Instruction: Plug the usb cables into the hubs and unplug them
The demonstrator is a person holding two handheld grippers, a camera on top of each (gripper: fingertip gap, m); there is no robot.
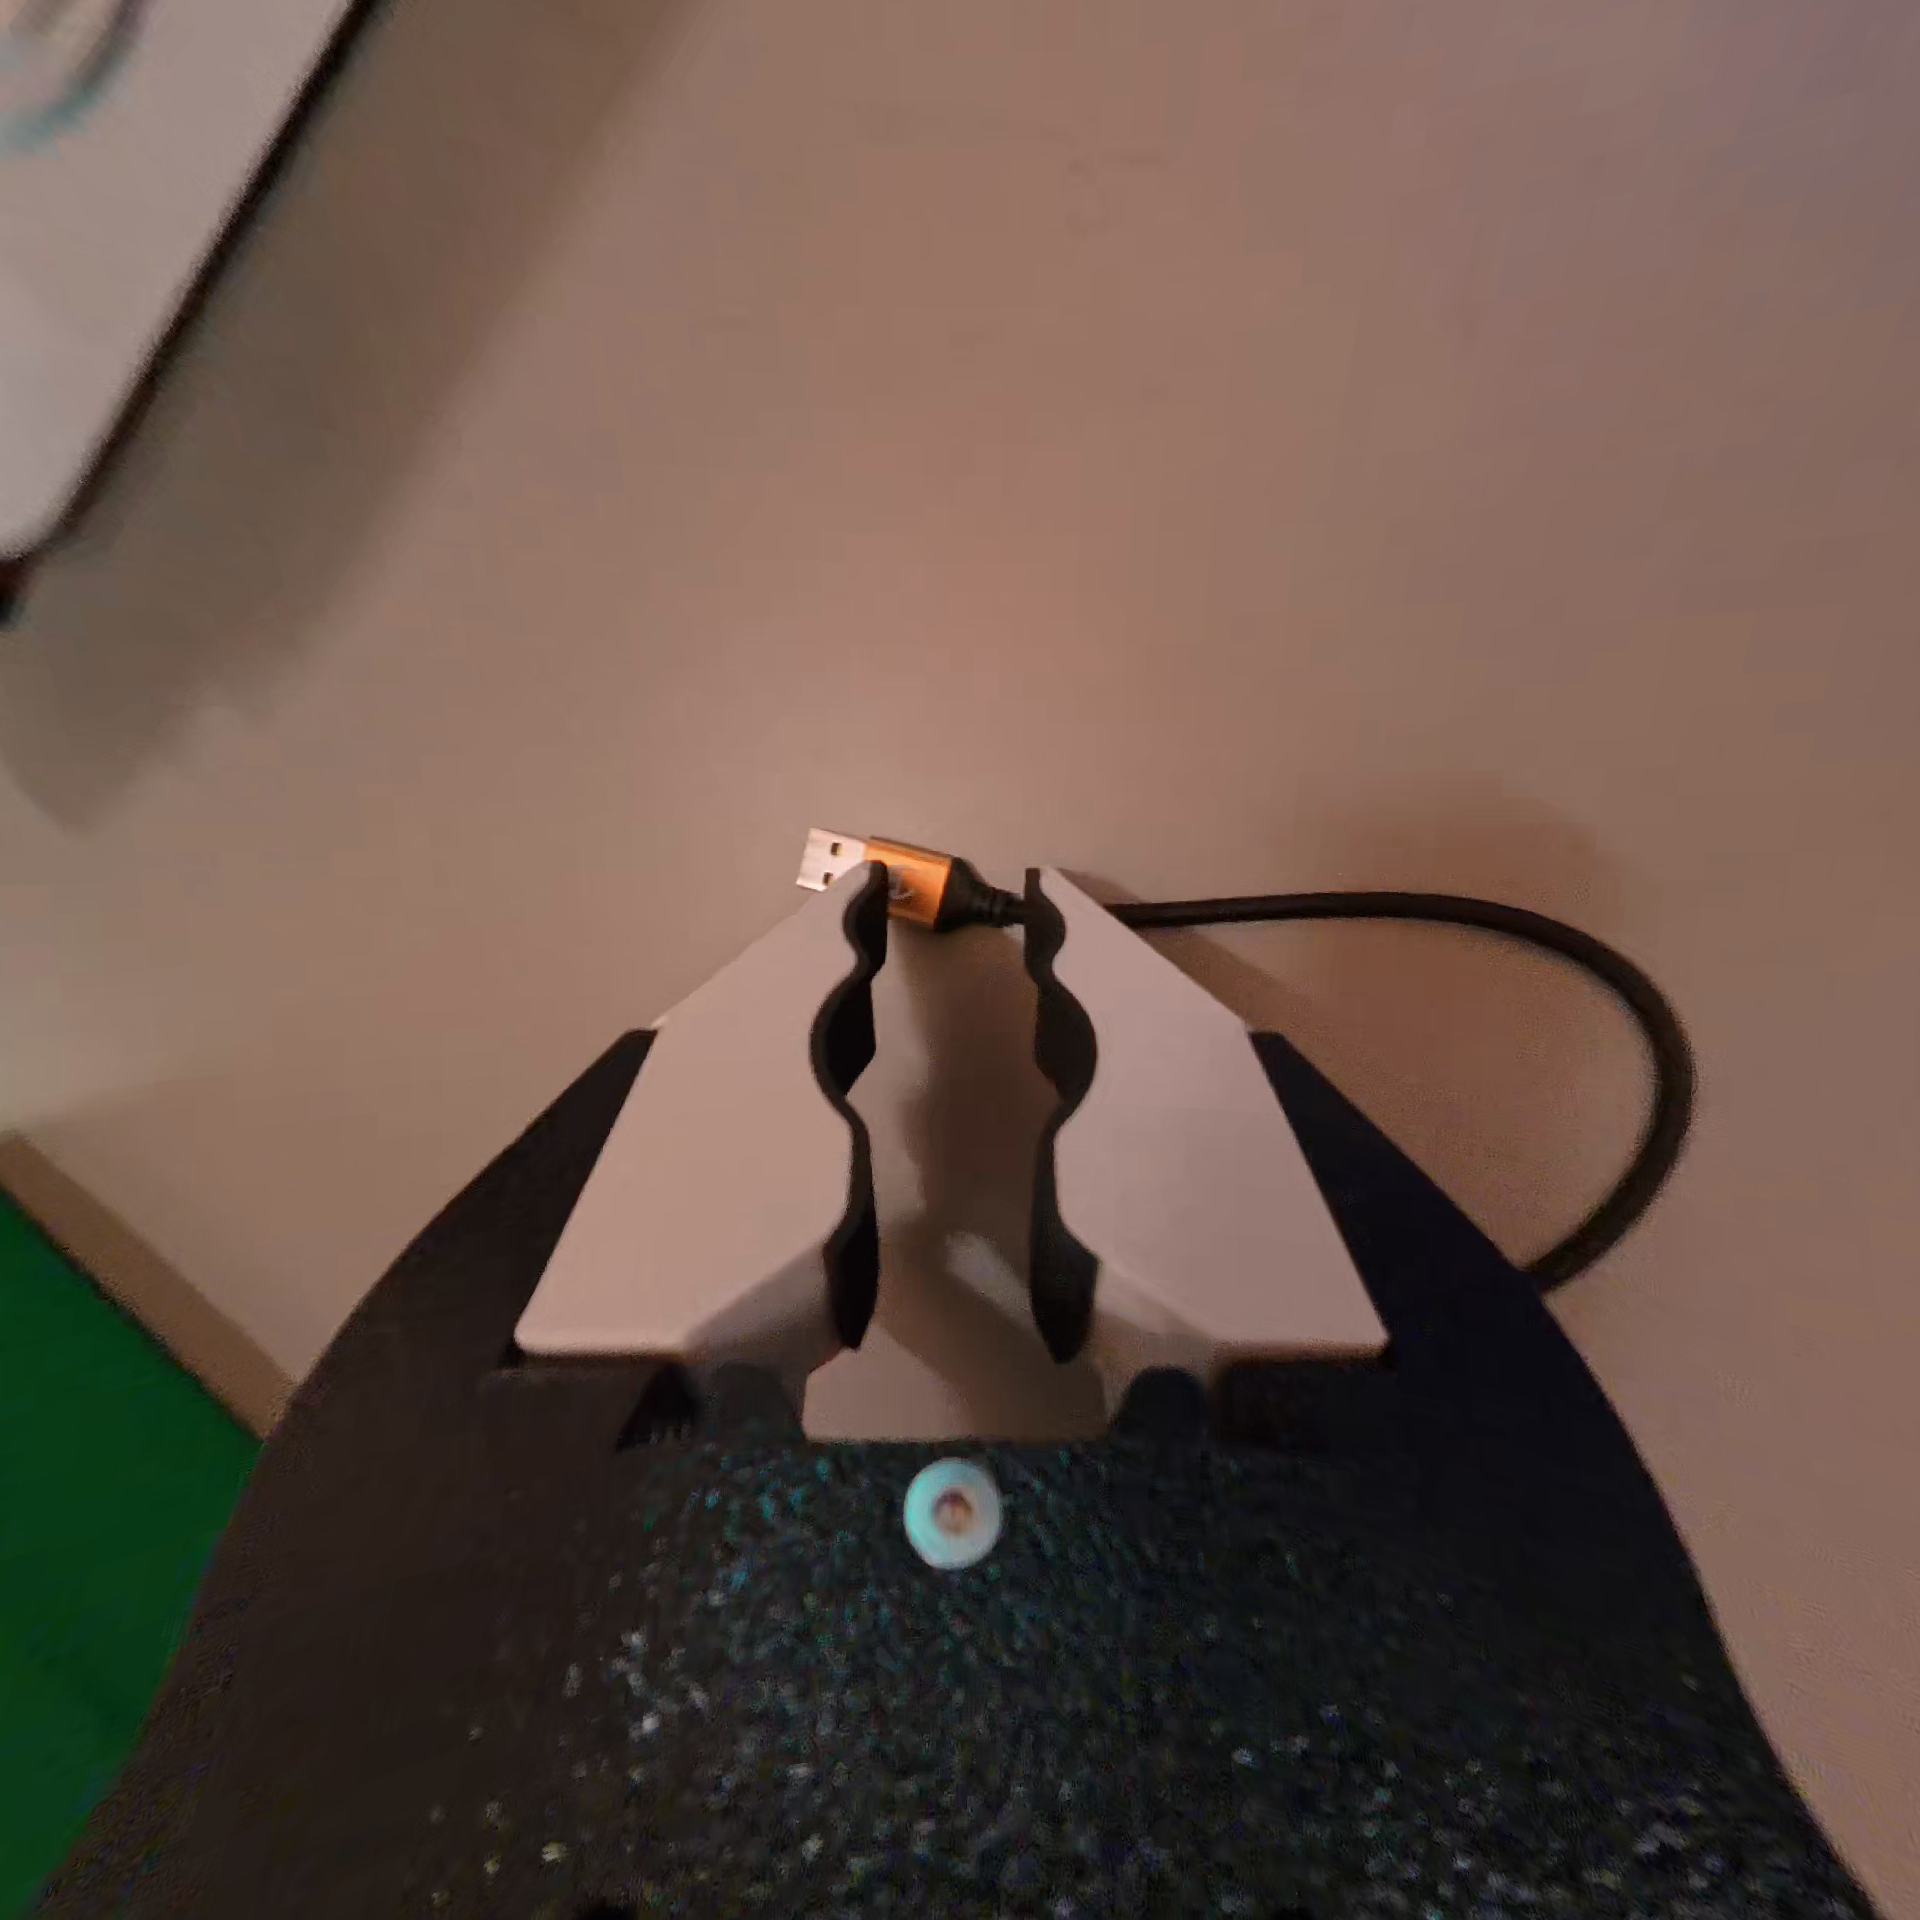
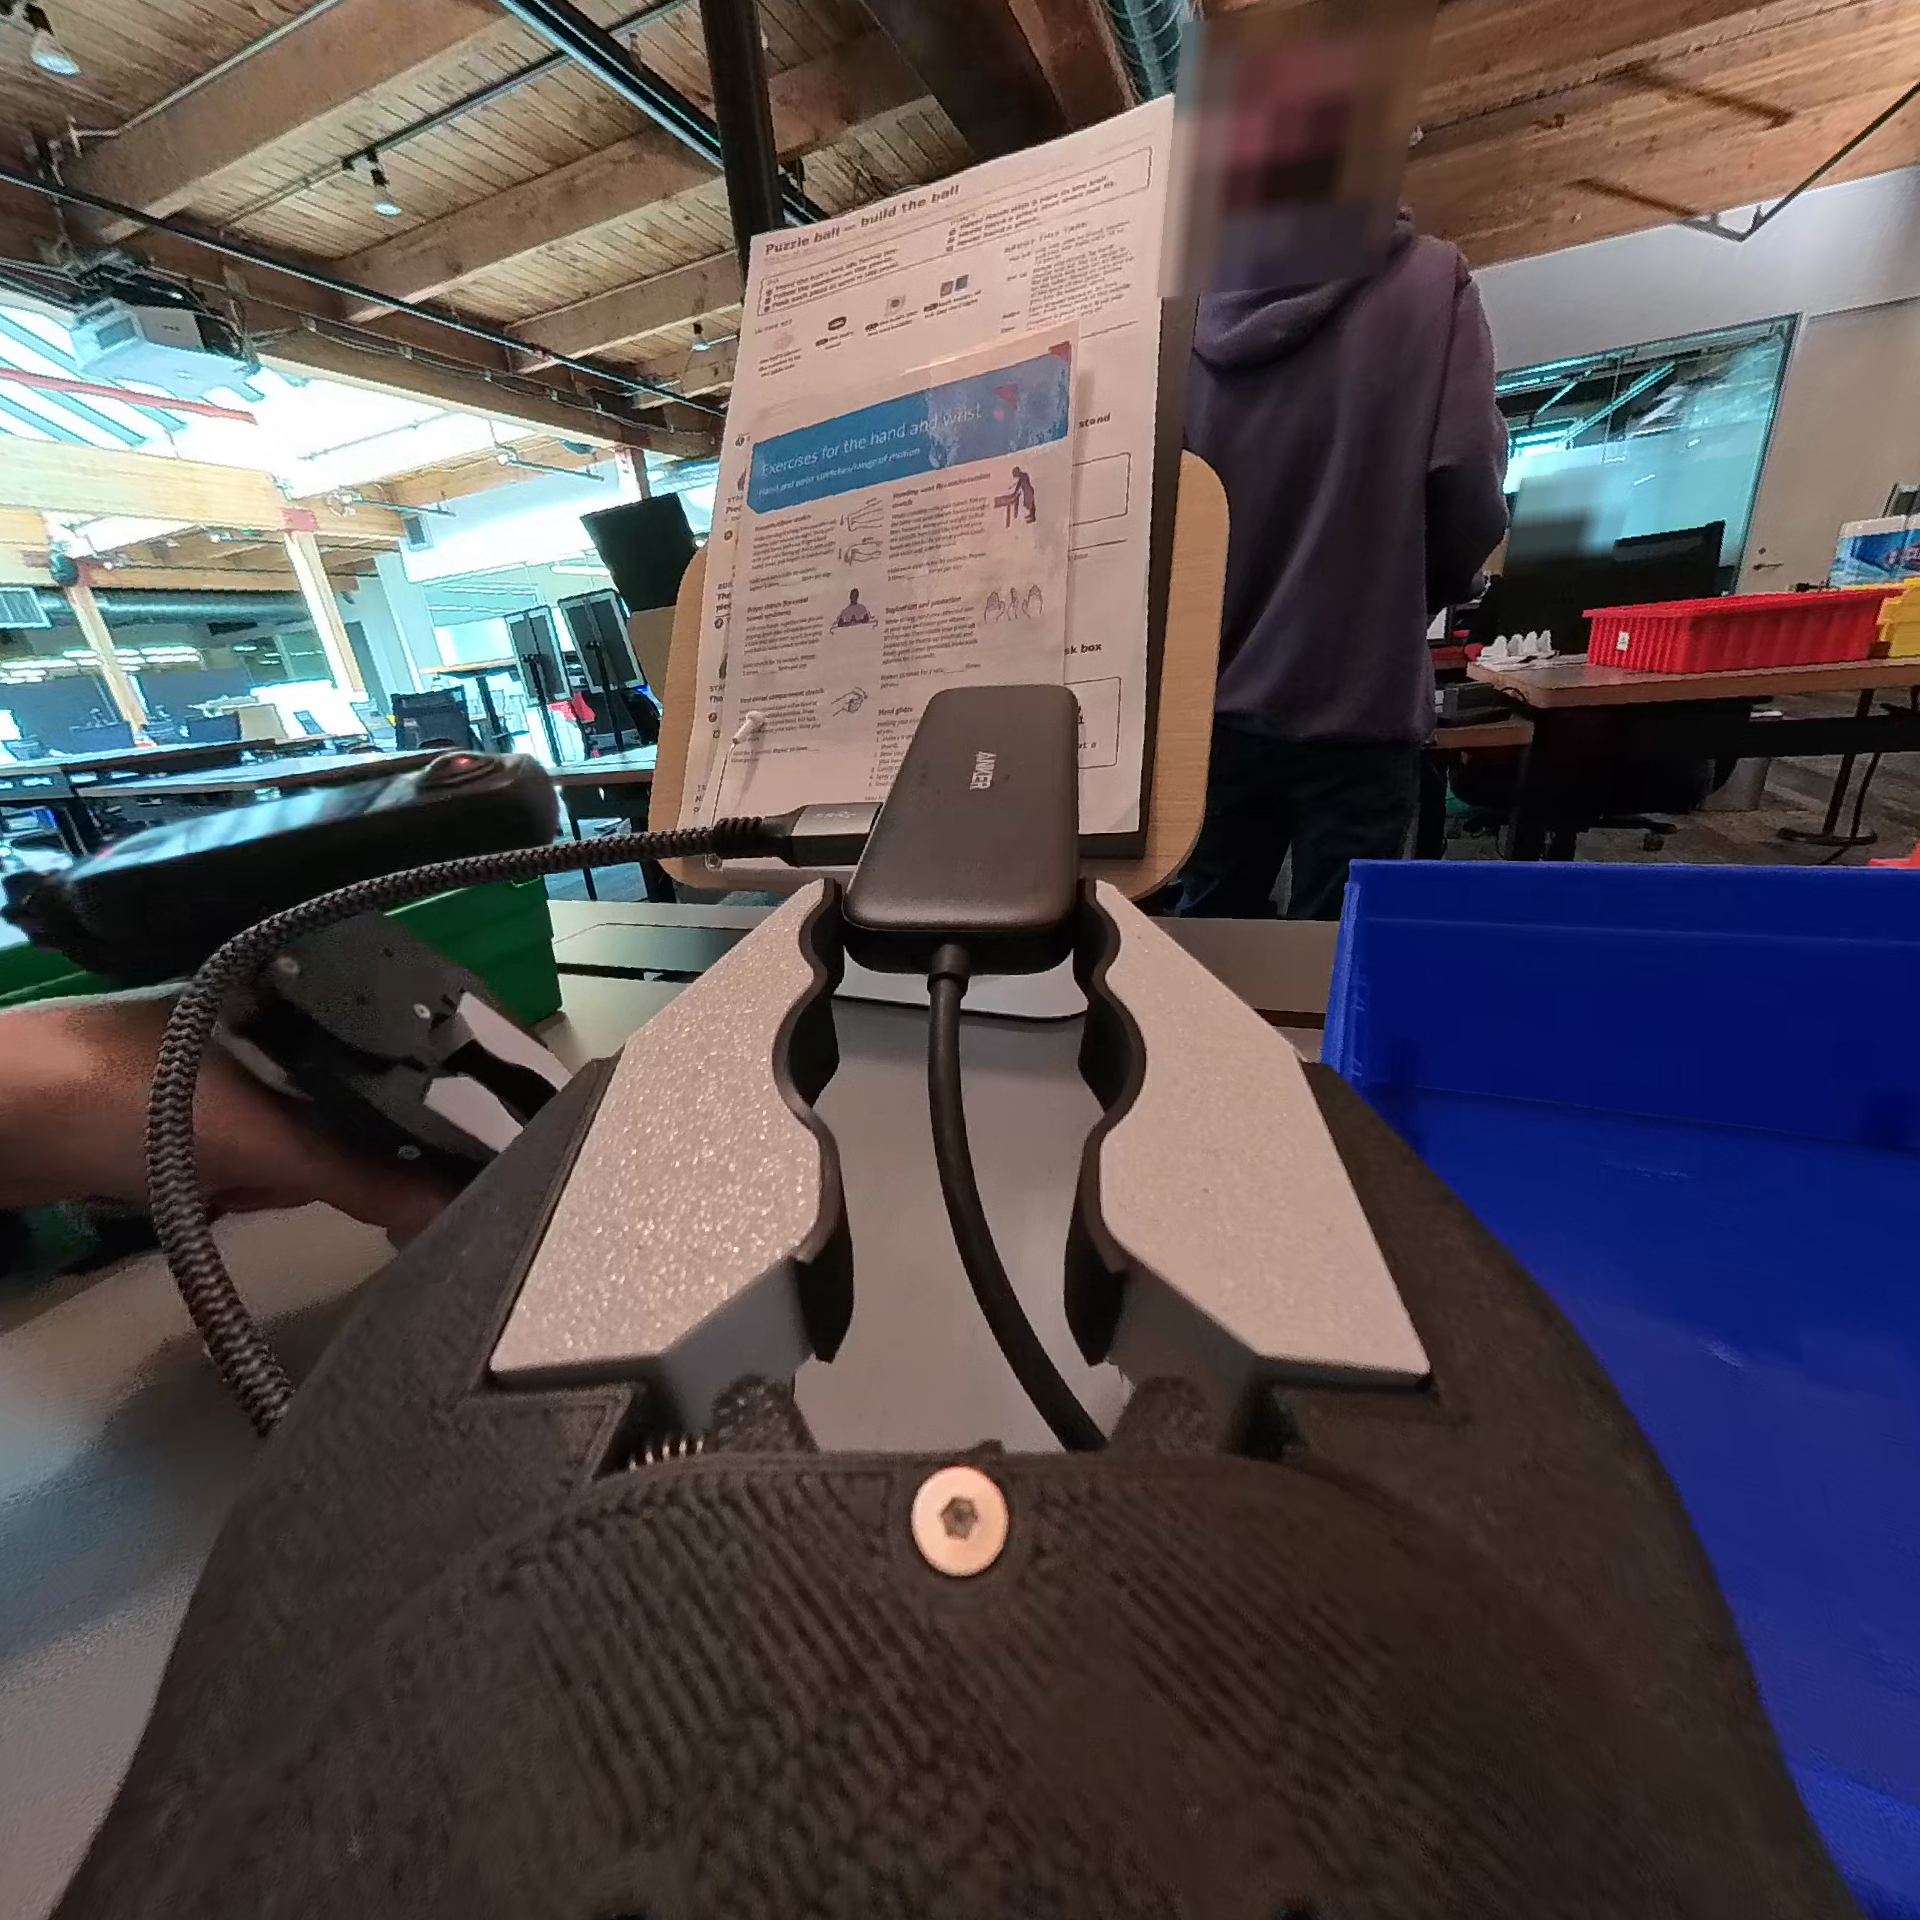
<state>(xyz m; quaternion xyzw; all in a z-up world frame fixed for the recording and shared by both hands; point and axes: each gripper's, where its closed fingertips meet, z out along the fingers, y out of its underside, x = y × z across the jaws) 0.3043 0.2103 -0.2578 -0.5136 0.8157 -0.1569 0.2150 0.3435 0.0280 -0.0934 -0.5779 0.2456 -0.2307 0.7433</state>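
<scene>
In the left wrist view a USB plug with an orange sleeve (image 1: 904, 881) lies flat on the tan table, metal end pointing left. Its black cable (image 1: 1600, 956) curls off to the right. My left gripper (image 1: 951, 883) is open, its two tips on either side of the plug's sleeve, with a clear gap between the jaws. In the right wrist view my right gripper (image 2: 961, 920) is shut on the near end of a black hub (image 2: 977, 790) and holds it up off the table. A grey braided cable (image 2: 416, 888) is plugged into the hub's left side. The hub's own black lead (image 2: 961, 1143) hangs between the fingers.
A blue bin (image 2: 1610, 1039) stands close on the right and a green bin (image 2: 488, 945) on the left. A wooden stand with printed sheets (image 2: 935, 520) is behind the hub, with a person (image 2: 1340, 520) beyond it. The left gripper's body and a hand (image 2: 353, 1029) show at left.
</scene>
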